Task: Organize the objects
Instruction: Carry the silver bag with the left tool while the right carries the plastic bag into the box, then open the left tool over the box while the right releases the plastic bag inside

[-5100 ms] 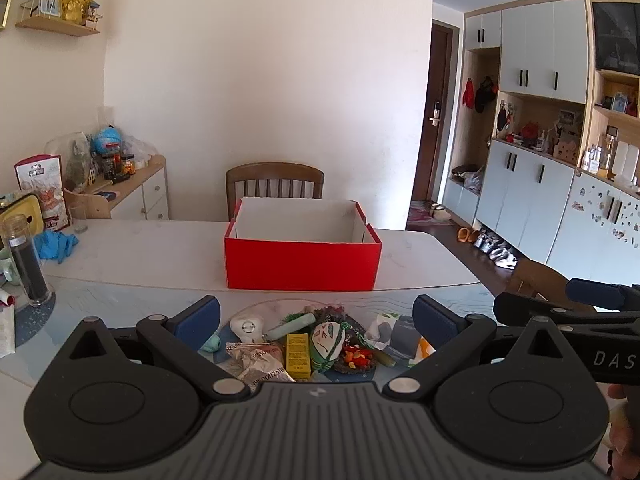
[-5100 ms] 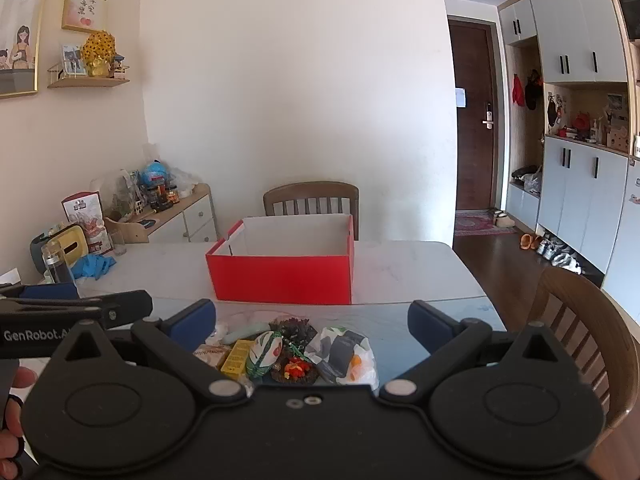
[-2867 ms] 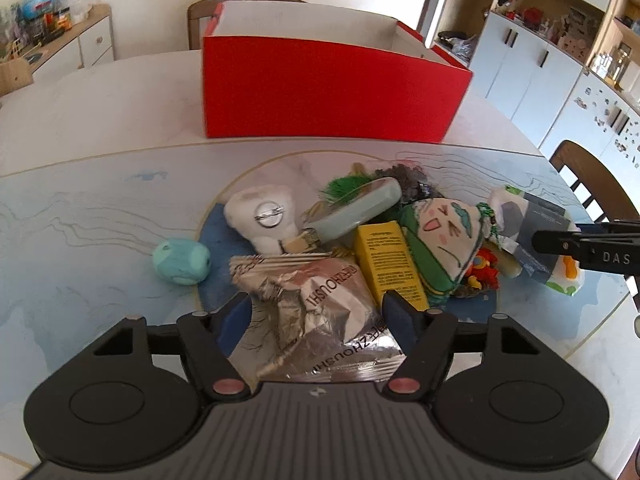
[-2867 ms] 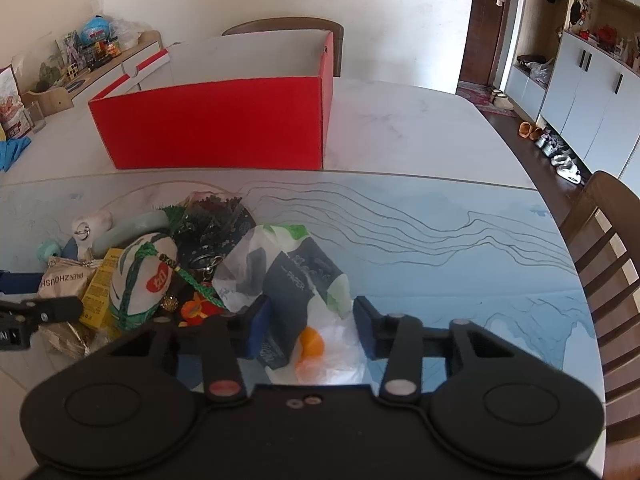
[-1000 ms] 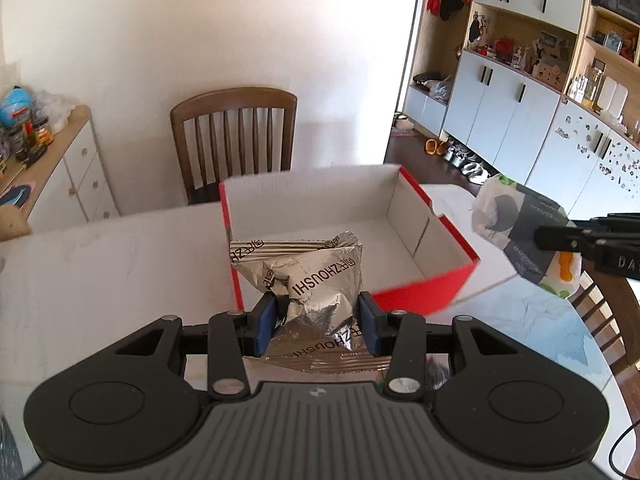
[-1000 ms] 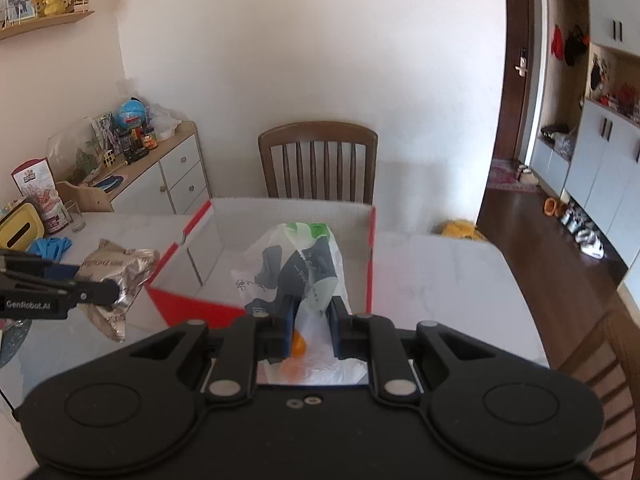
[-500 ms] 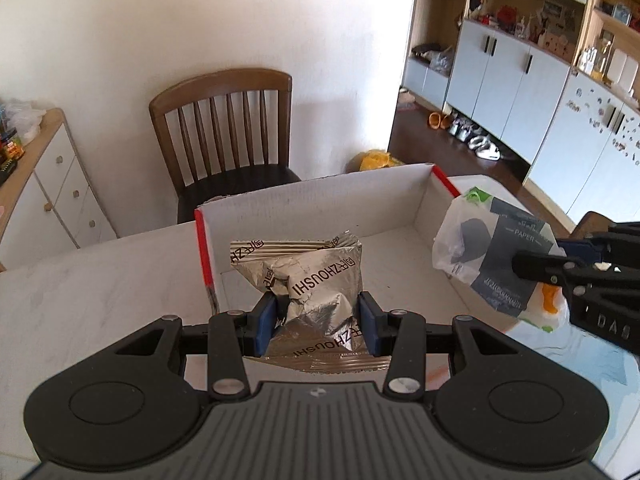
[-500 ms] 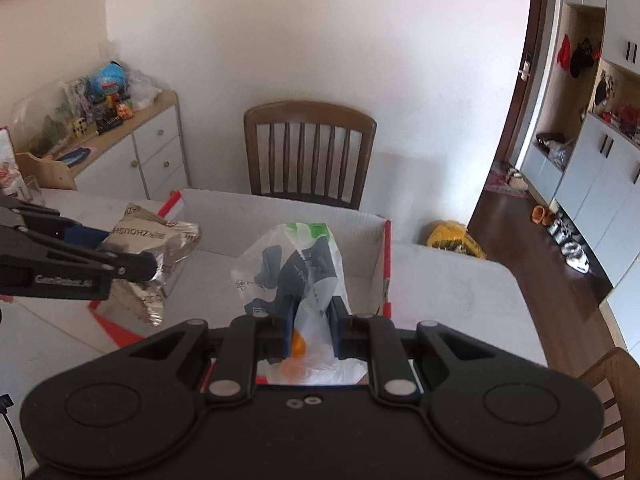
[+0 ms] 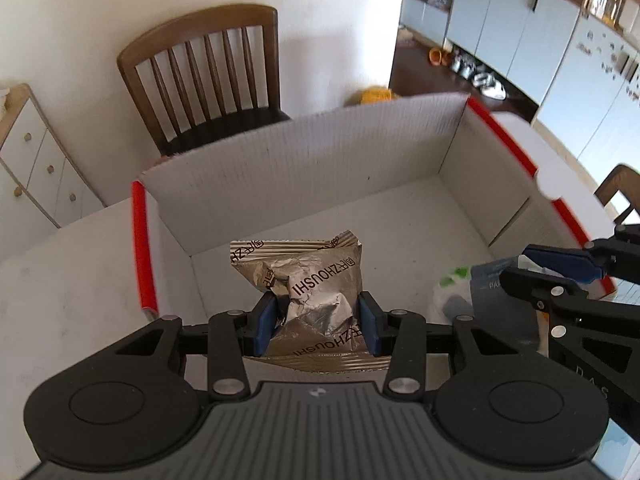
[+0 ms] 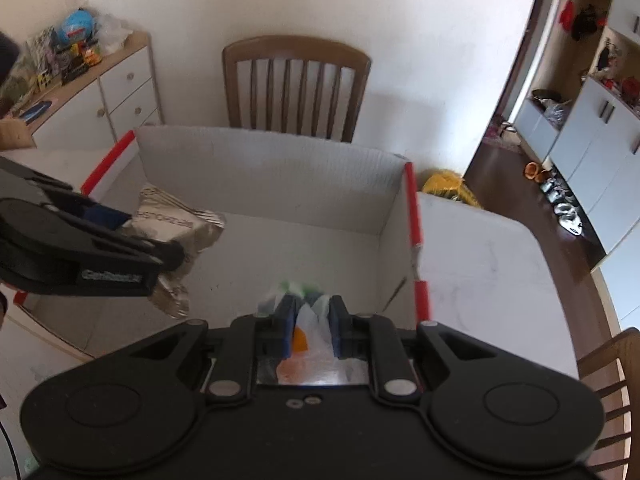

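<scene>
Since half a second ago both hands have dropped closer to the red box [image 9: 500,132], so that its white floor now fills most of either wrist view and the far wall has risen toward twelve o'clock; the chair [image 10: 296,88] behind it has slid up the frame. The left gripper [image 9: 318,322] is clenched on the silver snack packet [image 9: 316,288], its blue pads pressing the crumpled foil at both sides; the packet hangs over the box's near-left corner, at about nine o'clock of the interior as the right wrist view shows it, and I cannot tell whether its lower edge touches the floor yet. The right gripper [image 10: 310,330] is clenched on the white plastic bag [image 10: 310,336], pinching a thin fold of it; the bag's bulk hangs low over the box floor at about five o'clock of the interior.

The risks, as I judge them: the bag is held by only a slim pinch of film, so a quick release or a jerk could let it spill sideways over the red right wall [image 10: 414,216]; the foil packet sits close to the left wall and could catch its rim and tip out onto the desk [image 9: 72,280]; the two grippers work near each other, and a careless lift could knock one against the other.
</scene>
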